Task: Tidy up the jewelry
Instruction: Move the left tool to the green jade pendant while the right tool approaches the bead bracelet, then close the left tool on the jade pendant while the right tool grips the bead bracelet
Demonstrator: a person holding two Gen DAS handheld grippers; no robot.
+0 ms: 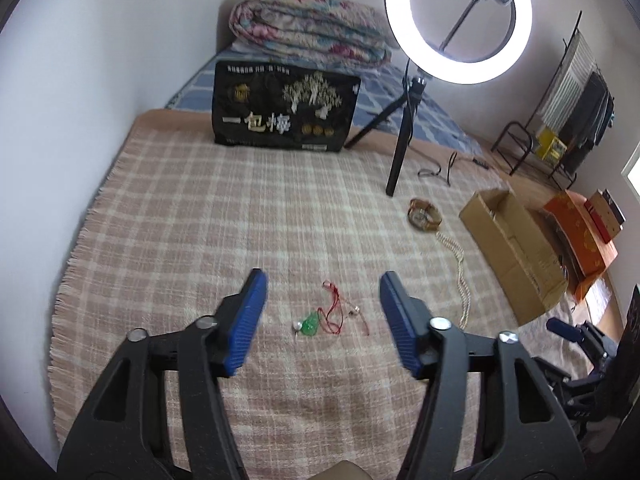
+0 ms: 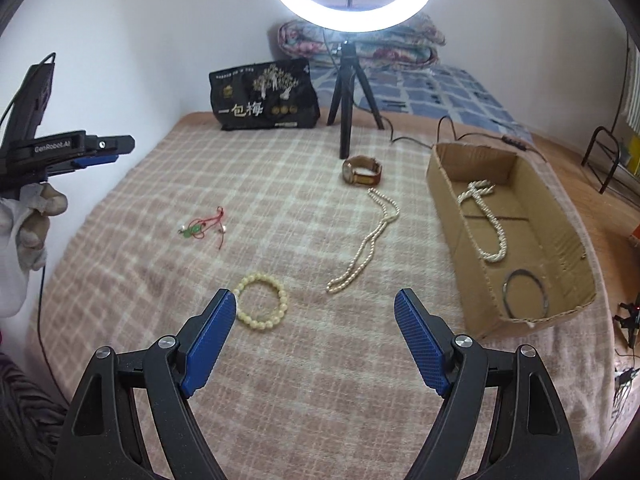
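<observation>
My left gripper (image 1: 322,280) is open and empty, hovering just short of a red-cord pendant with a green stone (image 1: 326,317) on the plaid blanket. The pendant also shows in the right wrist view (image 2: 202,229). My right gripper (image 2: 316,300) is open and empty above the blanket, its left finger next to a pale yellow bead bracelet (image 2: 262,305). A pearl necklace (image 2: 368,242) and a brown watch (image 2: 361,171) lie farther ahead. A cardboard box (image 2: 444,176) at the right holds another pearl necklace (image 2: 486,216) and a thin metal bangle (image 2: 525,292).
A ring light on a black tripod (image 2: 346,92) stands at the back with its cable trailing behind the box. A black printed bag (image 2: 264,96) and a folded quilt (image 2: 400,46) sit beyond. The wall runs along the left; the left gripper (image 2: 104,148) shows there.
</observation>
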